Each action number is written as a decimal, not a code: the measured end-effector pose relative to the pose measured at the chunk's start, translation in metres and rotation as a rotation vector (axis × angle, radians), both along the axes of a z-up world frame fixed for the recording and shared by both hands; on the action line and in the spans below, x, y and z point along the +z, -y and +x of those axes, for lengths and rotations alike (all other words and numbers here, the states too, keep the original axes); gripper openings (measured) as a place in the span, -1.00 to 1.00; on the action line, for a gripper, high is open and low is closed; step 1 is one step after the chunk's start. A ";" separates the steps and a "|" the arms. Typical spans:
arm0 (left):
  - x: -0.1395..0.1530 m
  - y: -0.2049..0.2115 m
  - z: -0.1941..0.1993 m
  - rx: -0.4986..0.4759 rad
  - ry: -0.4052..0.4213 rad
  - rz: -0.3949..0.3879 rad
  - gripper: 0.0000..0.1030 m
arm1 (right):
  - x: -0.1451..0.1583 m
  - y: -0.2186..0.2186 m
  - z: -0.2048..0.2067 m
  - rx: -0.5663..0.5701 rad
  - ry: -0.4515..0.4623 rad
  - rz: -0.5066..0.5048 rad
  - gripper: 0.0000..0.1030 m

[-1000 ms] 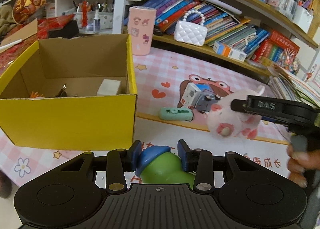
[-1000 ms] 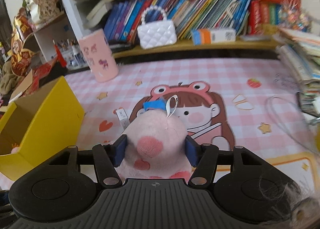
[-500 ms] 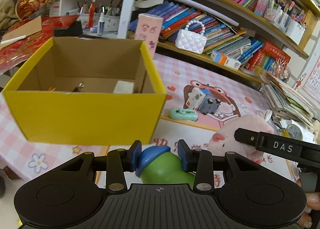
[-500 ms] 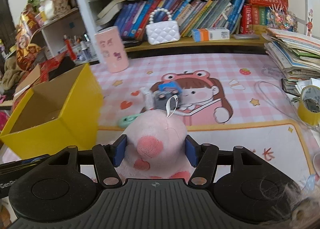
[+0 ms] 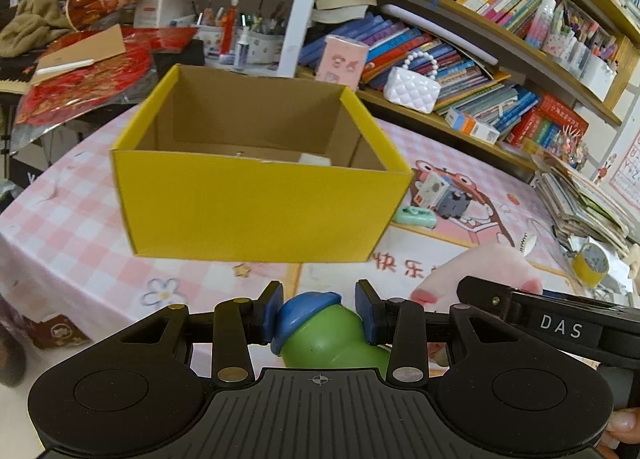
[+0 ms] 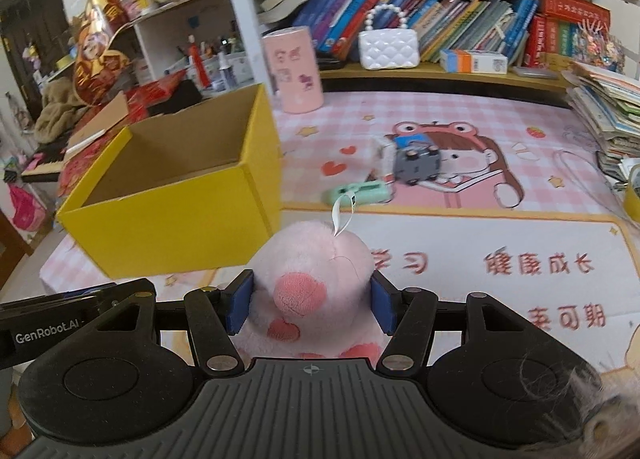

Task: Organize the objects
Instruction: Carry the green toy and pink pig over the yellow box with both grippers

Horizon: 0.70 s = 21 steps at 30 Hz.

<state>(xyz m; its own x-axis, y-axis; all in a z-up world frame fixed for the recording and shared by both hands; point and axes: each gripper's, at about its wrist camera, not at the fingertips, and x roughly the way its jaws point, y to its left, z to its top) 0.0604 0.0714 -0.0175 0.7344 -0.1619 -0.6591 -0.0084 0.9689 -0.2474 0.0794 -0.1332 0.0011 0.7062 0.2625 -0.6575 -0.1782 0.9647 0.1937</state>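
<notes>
The left gripper [image 5: 319,309] is clenched on a green toy with a blue cap [image 5: 320,329], the yellow box [image 5: 256,203] ahead of its tips. The right gripper [image 6: 312,301], beside it, squeezes a pink plush [image 6: 314,283] between both pads, the box ahead to its left
</notes>
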 end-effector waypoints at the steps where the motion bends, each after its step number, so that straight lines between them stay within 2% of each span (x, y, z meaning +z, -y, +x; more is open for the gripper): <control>1: 0.000 -0.004 -0.003 0.000 0.000 0.002 -0.27 | 0.000 -0.005 -0.002 0.003 0.001 0.001 0.10; 21: 0.004 -0.061 -0.047 0.047 0.034 0.012 -0.27 | -0.001 -0.066 -0.037 0.055 0.014 0.021 0.10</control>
<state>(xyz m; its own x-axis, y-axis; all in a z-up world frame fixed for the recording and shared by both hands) 0.0132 0.1324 -0.0133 0.7630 -0.1193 -0.6353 -0.0455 0.9705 -0.2369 0.0424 -0.0674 0.0006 0.6993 0.3149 -0.6417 -0.2336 0.9491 0.2112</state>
